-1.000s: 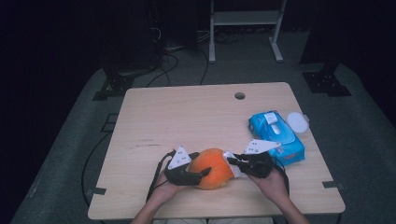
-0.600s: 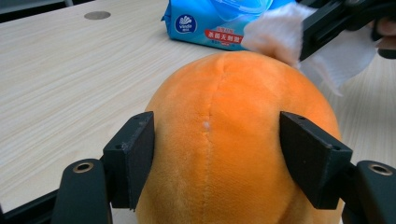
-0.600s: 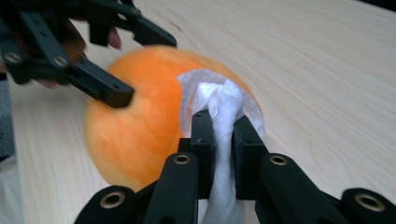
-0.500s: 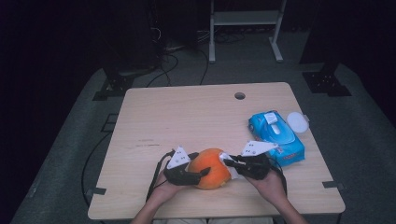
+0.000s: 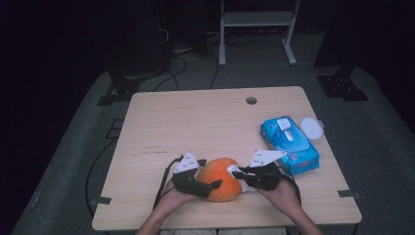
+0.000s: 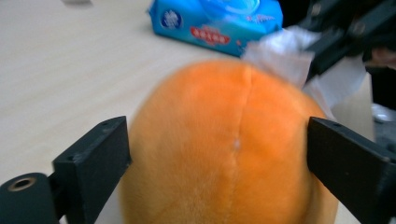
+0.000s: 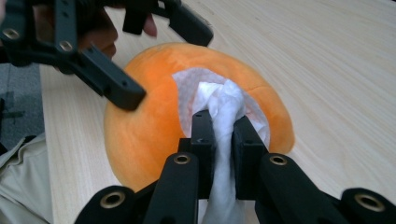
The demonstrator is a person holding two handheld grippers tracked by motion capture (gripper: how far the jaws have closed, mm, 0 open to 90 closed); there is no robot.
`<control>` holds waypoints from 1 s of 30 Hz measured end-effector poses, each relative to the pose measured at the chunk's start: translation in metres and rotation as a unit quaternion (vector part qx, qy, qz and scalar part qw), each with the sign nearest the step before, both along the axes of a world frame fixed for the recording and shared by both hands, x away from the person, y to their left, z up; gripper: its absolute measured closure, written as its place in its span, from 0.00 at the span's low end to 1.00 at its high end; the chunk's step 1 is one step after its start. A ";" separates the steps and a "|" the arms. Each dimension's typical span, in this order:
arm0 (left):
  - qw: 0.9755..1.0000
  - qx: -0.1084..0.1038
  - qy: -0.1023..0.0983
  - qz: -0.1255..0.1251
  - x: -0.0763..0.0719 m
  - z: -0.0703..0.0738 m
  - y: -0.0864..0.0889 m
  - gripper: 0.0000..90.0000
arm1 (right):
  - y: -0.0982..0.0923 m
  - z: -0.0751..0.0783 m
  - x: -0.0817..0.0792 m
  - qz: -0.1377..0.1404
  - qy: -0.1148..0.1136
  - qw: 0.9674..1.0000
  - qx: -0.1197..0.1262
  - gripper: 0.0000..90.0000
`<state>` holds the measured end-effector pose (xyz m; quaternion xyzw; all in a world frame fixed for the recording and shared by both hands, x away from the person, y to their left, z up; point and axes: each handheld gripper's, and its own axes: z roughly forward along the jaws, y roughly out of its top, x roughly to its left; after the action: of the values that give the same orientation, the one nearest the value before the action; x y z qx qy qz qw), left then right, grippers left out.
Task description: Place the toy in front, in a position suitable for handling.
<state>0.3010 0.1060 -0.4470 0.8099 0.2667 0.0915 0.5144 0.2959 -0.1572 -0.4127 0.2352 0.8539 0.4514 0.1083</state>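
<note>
Near table edge: orange plush ball (image 5: 221, 179) on table (image 5: 195, 122), between both grippers | left gripper (image 6: 217, 163) jaws just opened, straddling ball, whether pads press it unclear | right gripper (image 7: 219, 140) clamped on white wipe (image 7: 224, 107), wipe laid against ball | farther right: blue wipes pack (image 5: 288, 144), white lid (image 5: 311, 128) beside it

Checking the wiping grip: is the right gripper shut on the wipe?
Shut: the right gripper pinches the white wipe between its jaws against the orange plush.
</note>
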 end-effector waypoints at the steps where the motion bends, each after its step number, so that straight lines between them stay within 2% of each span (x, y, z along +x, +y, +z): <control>1: 1.000 0.004 -0.005 -0.001 -0.001 0.000 -0.002 0.26 | -0.003 0.001 0.003 -0.008 -0.002 1.000 0.001 0.90; 2: 1.000 0.011 -0.018 -0.001 -0.003 0.002 -0.004 0.32 | -0.005 0.002 0.005 -0.014 0.002 1.000 0.012 0.90; 3: 0.999 0.020 -0.040 0.002 -0.006 0.004 -0.008 0.38 | -0.007 0.003 0.006 -0.019 0.003 1.000 0.022 0.90; 5: 0.996 0.028 -0.083 0.006 -0.012 0.009 -0.014 0.45 | -0.007 0.009 0.005 -0.026 -0.011 0.999 0.032 0.90; 6: 0.993 0.029 -0.111 0.008 -0.016 0.011 -0.017 0.47 | -0.007 0.013 0.004 -0.030 -0.021 0.999 0.039 0.90; 8: 0.982 0.059 -0.176 0.013 -0.022 0.015 -0.023 0.48 | -0.006 0.019 0.001 -0.034 -0.038 0.997 0.050 0.90; 9: 0.980 0.065 -0.186 0.011 -0.023 0.014 -0.024 0.48 | -0.006 0.020 0.001 -0.035 -0.043 0.997 0.054 0.90; 11: 0.983 0.067 -0.169 -0.006 -0.021 0.009 -0.024 0.48 | -0.007 0.018 0.003 -0.046 -0.044 0.997 0.054 0.90; 12: 0.984 0.064 -0.168 -0.003 -0.021 0.006 -0.023 0.47 | -0.007 0.013 0.005 -0.047 -0.033 0.997 0.051 0.90; 13: 0.986 0.056 -0.155 -0.004 -0.019 0.007 -0.021 0.45 | -0.006 0.007 0.007 -0.048 -0.023 0.998 0.039 0.90; 15: 0.992 0.033 -0.120 -0.003 -0.014 0.010 -0.015 0.28 | -0.004 -0.006 0.008 -0.041 -0.008 0.999 0.025 0.90; 17: 0.996 0.003 -0.086 0.018 -0.008 0.011 -0.009 0.14 | -0.001 -0.009 0.007 -0.034 -0.005 0.999 0.019 0.90; 18: 0.998 0.004 -0.066 0.022 -0.005 0.011 -0.007 0.08 | 0.001 -0.008 0.006 -0.033 -0.007 0.999 0.016 0.90; 19: 0.999 0.003 -0.050 0.017 -0.003 0.008 -0.005 0.08 | 0.002 -0.007 0.005 -0.029 -0.006 0.999 0.018 0.90; 20: 0.999 0.008 -0.046 0.012 -0.002 0.005 -0.005 0.12 | 0.004 -0.005 0.003 -0.027 -0.008 0.999 0.018 0.90; 22: 0.998 0.021 -0.058 0.010 -0.005 0.002 -0.006 0.24 | 0.009 -0.002 -0.001 -0.021 -0.023 0.999 0.011 0.90; 24: 0.998 0.032 -0.061 0.012 -0.007 0.003 -0.006 0.30 | 0.010 -0.001 -0.001 -0.019 -0.028 0.999 0.011 0.90; 27: 0.997 0.042 -0.067 0.011 -0.008 0.002 -0.005 0.34 | 0.001 -0.007 0.007 -0.035 -0.006 0.999 0.023 0.90; 29: 0.997 0.038 -0.062 0.013 -0.007 0.001 -0.003 0.35 | -0.009 -0.013 0.014 -0.060 -0.002 0.998 0.008 0.90; 30: 0.997 0.036 -0.062 0.013 -0.007 0.001 -0.003 0.35 | -0.014 -0.016 0.017 -0.069 0.013 0.997 0.011 0.90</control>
<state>0.2938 0.1031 -0.4458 0.8174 0.2410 0.1576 0.4989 0.3133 -0.1713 -0.4286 0.3006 0.8321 0.4490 0.1250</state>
